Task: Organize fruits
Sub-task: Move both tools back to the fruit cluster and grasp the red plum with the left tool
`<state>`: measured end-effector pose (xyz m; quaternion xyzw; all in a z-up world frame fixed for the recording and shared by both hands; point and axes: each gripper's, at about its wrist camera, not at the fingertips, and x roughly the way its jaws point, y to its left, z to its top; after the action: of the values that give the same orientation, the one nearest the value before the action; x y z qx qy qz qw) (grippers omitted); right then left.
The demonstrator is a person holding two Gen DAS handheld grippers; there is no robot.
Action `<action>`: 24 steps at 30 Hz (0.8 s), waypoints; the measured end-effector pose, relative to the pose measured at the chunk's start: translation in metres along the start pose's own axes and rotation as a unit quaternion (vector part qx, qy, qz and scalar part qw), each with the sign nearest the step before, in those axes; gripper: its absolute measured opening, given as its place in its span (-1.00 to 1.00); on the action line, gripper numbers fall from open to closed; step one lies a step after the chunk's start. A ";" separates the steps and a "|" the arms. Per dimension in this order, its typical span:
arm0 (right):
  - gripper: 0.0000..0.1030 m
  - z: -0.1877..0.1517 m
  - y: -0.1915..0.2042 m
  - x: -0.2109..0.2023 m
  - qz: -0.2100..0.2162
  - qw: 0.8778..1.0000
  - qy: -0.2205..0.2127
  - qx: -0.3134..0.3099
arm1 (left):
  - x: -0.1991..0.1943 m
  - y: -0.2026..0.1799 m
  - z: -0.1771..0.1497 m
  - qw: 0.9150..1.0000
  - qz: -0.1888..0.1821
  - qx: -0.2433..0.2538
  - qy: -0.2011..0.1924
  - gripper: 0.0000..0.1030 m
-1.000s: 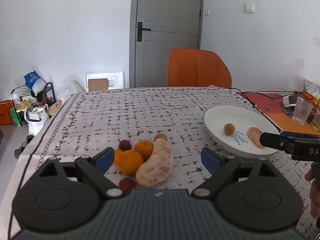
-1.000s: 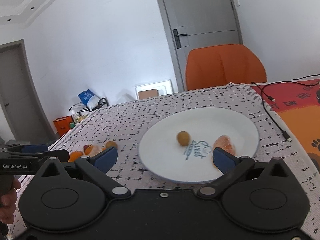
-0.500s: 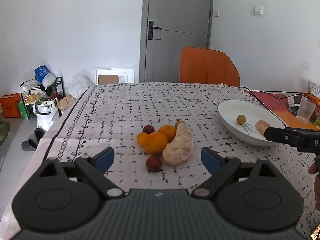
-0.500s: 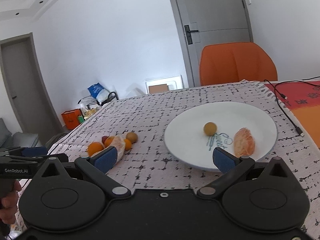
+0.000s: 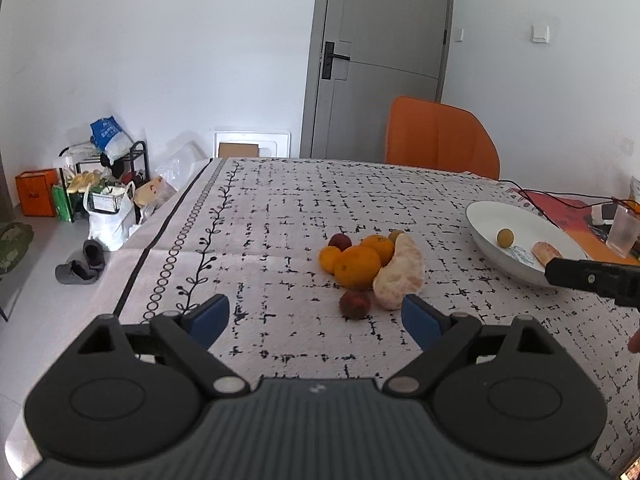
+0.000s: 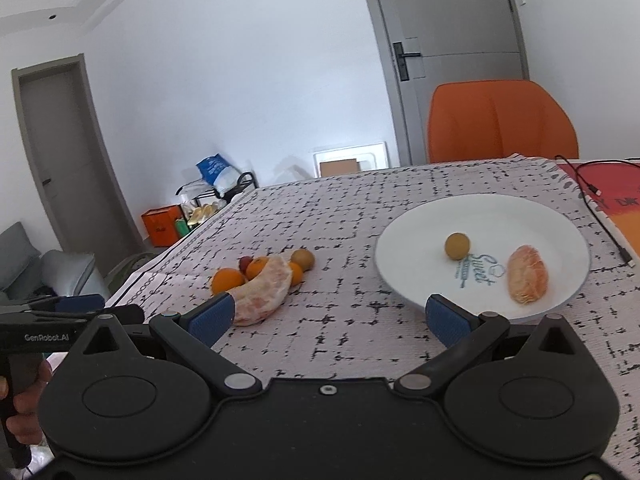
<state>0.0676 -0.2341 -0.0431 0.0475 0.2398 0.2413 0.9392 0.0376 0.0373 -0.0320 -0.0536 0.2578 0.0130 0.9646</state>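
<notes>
1. Several fruits sit bunched mid-desk: a large peeled pomelo wedge (image 5: 400, 276), three oranges with the biggest (image 5: 357, 267) in front, two dark red plum-like fruits, the nearer one (image 5: 355, 304) just before my left gripper (image 5: 316, 316), and a small brown round fruit (image 6: 302, 258) at the back.
2. On the white plate (image 6: 404, 248), well to the right of the pile, lie another small brown fruit (image 6: 457, 245) and a smaller peeled segment (image 6: 527, 278).
3. My left gripper's jaws stand wide with nothing between them; the right gripper (image 6: 328, 316) likewise — wide, empty, aimed between pile and plate.
4. Handling, as I judge it: the pomelo wedge is soft and membrane-skinned, likely to tear or weep under a hard pinch — I'd take it across its thick middle, gently.
5. Oranges look firm and round; I'd grip across the equator, or they may roll off the pads.
6. Plum-like fruits are small, smooth and probably slippery; they want a centred, light squeeze.
7. Everything touches in that pile, so lifting one may set its neighbours rolling on the patterned tablecloth (image 5: 280, 216).
</notes>
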 end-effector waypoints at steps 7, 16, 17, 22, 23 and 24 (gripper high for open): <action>1.00 -0.002 0.009 0.009 0.016 1.000 0.014 -0.008 | 0.005 0.007 -0.003 1.000 -0.008 -0.015 0.001 0.62; 1.00 -0.005 0.011 0.021 0.029 0.999 0.024 -0.018 | 0.021 0.006 -0.005 1.000 -0.019 -0.018 0.012 0.29; 1.00 -0.004 0.012 0.022 0.030 0.999 0.024 -0.018 | 0.023 0.006 -0.005 1.000 -0.020 -0.019 0.013 0.26; 0.98 -0.003 0.014 0.030 0.034 0.999 0.027 -0.025 | 0.032 0.005 -0.005 0.999 -0.024 -0.018 0.019 0.17; 0.98 -0.003 0.014 0.031 0.035 0.999 0.027 -0.025 | 0.034 0.004 -0.005 0.999 -0.024 -0.017 0.020 0.17; 0.98 -0.002 0.014 0.033 0.037 0.999 0.028 -0.025 | 0.036 0.003 -0.005 0.999 -0.025 -0.016 0.021 0.16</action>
<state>0.0859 -0.2061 -0.0556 0.0260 0.2579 0.2827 0.9235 0.0664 0.0397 -0.0546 -0.0759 0.2761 -0.0083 0.9581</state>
